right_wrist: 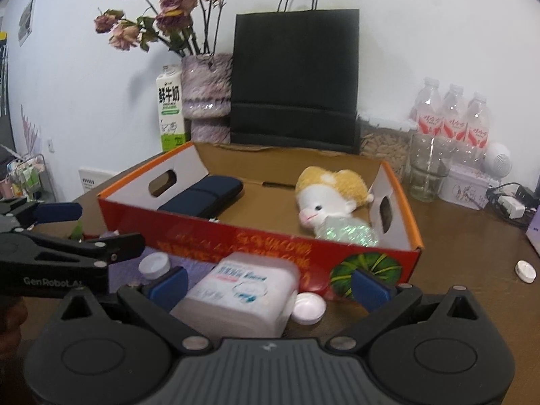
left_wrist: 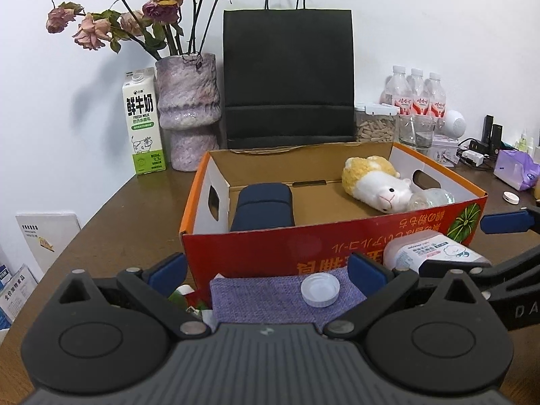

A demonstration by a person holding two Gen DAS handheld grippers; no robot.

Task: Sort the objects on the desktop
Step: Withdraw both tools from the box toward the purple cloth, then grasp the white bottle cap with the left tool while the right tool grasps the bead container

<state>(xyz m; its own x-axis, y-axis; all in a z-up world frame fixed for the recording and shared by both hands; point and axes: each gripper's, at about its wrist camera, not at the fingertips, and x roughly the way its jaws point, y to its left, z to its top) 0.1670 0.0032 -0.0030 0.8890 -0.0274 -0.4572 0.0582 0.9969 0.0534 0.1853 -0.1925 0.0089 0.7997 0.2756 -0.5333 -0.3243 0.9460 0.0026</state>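
A red and orange cardboard box (left_wrist: pixel 324 246) (right_wrist: pixel 256 239) stands open on the brown table. Inside it lie a dark blue case (left_wrist: pixel 263 207) (right_wrist: pixel 202 195), a yellow and white plush toy (left_wrist: pixel 374 182) (right_wrist: pixel 330 192) and a clear plastic bottle (left_wrist: pixel 432 199) (right_wrist: pixel 351 231). My left gripper (left_wrist: pixel 268 271) is open over a purple cloth (left_wrist: pixel 270 297) with a white cap (left_wrist: pixel 320 291) (right_wrist: pixel 154 265) on it. My right gripper (right_wrist: pixel 270 285) is open around a white wipes pack (right_wrist: pixel 236 298) (left_wrist: pixel 432 253), apart from it. A pink-white lid (right_wrist: pixel 307 307) lies beside the pack.
A black paper bag (left_wrist: pixel 288 77), a vase of dried roses (left_wrist: pixel 187 111), a milk carton (left_wrist: pixel 143 121), water bottles (left_wrist: pixel 415 94), a seed jar (left_wrist: pixel 376 123) and a glass (left_wrist: pixel 416 131) line the back. A small white disc (right_wrist: pixel 525 271) and chargers (right_wrist: pixel 509 204) lie right.
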